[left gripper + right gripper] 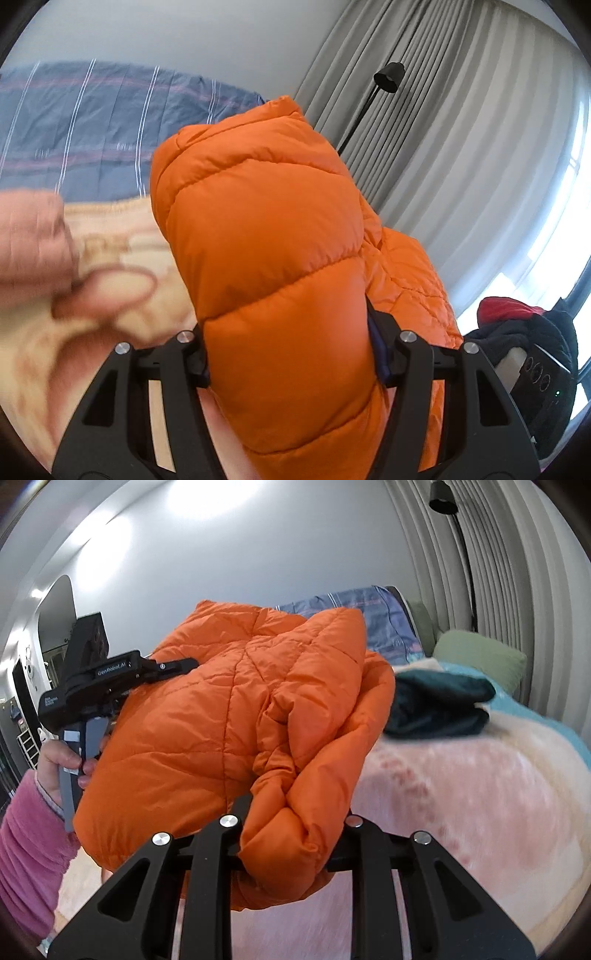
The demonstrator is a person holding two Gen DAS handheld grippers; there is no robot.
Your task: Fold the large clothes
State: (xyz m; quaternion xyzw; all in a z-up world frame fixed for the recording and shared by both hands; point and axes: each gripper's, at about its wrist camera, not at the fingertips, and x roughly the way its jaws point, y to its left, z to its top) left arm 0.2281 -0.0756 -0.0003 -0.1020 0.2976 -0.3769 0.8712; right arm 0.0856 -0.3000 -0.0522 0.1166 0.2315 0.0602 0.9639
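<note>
Both tongs clamp orange puffer jacket [273, 236] (bunched), over pink-blanketed bed [461, 794], grey curtains [443, 122].

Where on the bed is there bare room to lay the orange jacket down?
The pink blanket in front of the right gripper lies bare, bordered at the far end by the dark green folded clothes. Beyond those it is crowded: a green pillow and striped bedding. Both grippers hold the orange jacket above the bed.
</note>
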